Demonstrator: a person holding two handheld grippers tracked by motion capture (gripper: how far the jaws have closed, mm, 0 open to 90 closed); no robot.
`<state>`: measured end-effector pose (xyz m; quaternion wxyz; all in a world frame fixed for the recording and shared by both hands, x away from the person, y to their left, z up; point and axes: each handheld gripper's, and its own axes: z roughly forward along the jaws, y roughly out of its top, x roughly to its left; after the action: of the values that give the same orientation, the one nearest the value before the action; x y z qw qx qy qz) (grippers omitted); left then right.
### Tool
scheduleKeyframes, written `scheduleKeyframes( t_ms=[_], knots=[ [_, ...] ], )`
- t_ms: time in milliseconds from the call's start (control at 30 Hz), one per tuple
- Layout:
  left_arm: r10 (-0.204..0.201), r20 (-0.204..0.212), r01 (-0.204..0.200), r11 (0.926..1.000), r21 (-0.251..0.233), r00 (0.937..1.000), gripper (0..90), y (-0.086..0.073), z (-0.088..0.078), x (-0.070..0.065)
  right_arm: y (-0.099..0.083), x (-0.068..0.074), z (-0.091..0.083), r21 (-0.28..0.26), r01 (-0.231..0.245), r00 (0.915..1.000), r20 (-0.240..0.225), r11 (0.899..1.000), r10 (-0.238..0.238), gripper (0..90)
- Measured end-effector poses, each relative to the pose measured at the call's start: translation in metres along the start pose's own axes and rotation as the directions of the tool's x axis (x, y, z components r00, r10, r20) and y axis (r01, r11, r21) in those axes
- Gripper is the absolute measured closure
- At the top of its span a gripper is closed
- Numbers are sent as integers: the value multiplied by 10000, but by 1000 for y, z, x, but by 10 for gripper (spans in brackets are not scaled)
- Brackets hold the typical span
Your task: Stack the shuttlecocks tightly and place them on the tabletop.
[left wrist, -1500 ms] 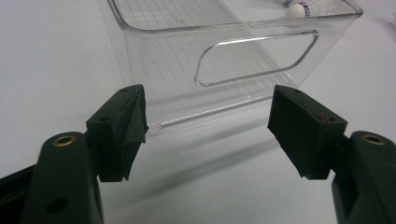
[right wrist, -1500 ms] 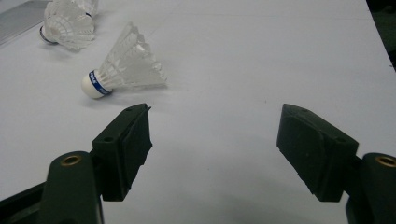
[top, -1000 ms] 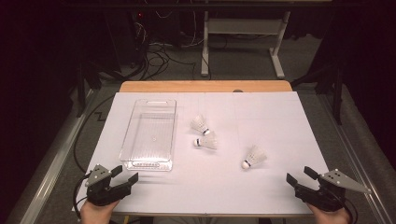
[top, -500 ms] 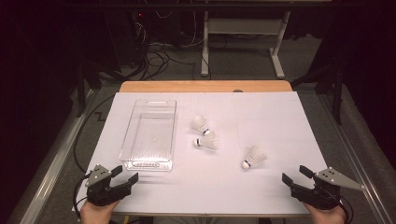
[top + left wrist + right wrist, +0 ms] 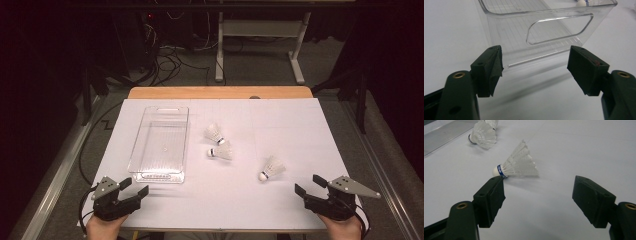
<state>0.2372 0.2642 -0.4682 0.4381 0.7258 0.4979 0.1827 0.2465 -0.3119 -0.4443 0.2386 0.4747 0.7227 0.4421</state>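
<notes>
Progress: nothing is binned yet, all loading judged left | bin [image 5: 161, 142]: one, clear, empty, on tabletop [image 5: 300, 135] left | shuttlecocks: three, lying right of bin, nearest [image 5: 271, 168] before right tongs [image 5: 306, 187] | left tongs [image 5: 134, 187]: spread, empty, facing bin end | right tongs: spread, empty

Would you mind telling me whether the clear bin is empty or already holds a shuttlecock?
Empty. The bin shows only its bare bottom, and all three shuttlecocks lie on the table to its right.
</notes>
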Motion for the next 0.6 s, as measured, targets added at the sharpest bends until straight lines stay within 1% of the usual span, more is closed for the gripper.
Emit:
scheduleKeyframes(
  t_ms=[133,300,600],
  knots=[
    [6,8,-6,10000,-10,10000,294,0,0,0,2,5,4,176,228,9997,-41,9996,-227,264],
    [-10,27,10,10000,-13,10000,293,0,0,0,5,8,9,260,270,9996,-86,9993,-267,264],
    [4,48,-4,10000,-10,10000,294,0,0,0,14,17,22,356,508,9982,-325,9981,-497,263]
  ],
)
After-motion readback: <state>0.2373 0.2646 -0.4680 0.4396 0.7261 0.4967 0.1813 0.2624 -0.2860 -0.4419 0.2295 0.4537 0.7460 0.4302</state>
